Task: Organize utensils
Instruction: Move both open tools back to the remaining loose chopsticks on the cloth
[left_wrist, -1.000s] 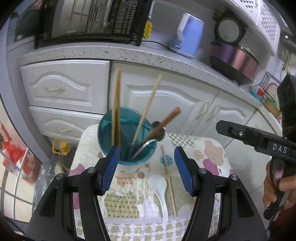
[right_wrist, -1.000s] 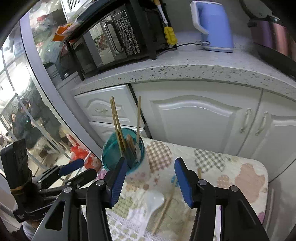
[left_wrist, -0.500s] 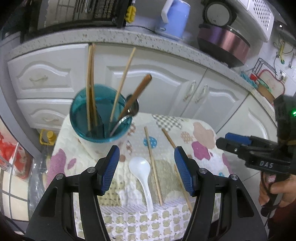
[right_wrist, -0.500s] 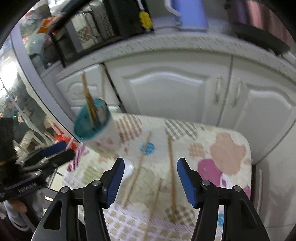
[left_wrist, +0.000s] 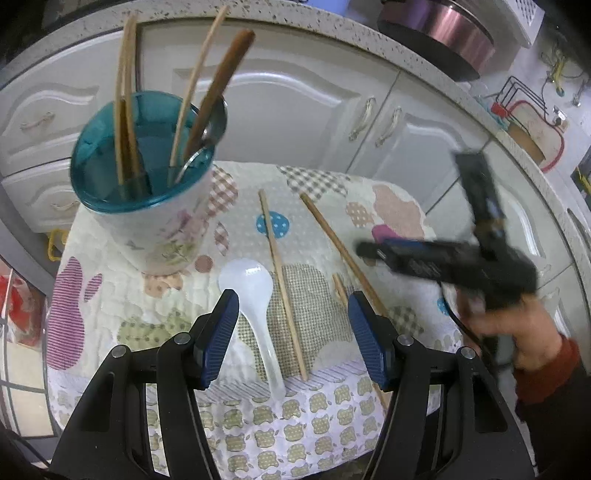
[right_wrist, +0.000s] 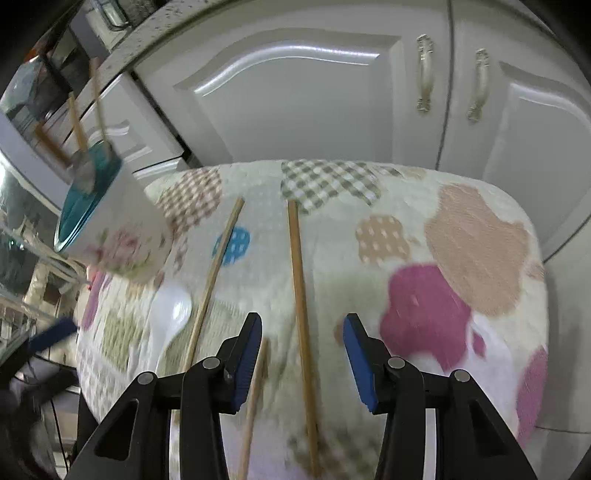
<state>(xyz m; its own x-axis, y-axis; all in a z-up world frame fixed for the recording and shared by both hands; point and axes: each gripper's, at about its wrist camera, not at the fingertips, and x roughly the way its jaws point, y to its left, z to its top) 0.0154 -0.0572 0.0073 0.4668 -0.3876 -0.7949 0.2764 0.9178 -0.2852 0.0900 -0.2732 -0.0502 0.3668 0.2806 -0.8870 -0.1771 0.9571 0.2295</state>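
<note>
The right tool (right_wrist: 301, 347), its jaws just narrowing but clamping nothing, straddles a loose chopstick (right_wrist: 300, 291) at frame centre for pickup into the upper-left cup (right_wrist: 107, 225); next: close, while the left tool (left_wrist: 290, 332) stays released.

Motion blurs the right gripper (left_wrist: 373, 249) and the hand (left_wrist: 524, 332) gripping it in the left wrist view. The cup (right_wrist: 110, 229) smears at the cloth's (right_wrist: 461, 229) left edge; one chopstick (right_wrist: 253, 402) runs beneath the picture's bottom edge.
</note>
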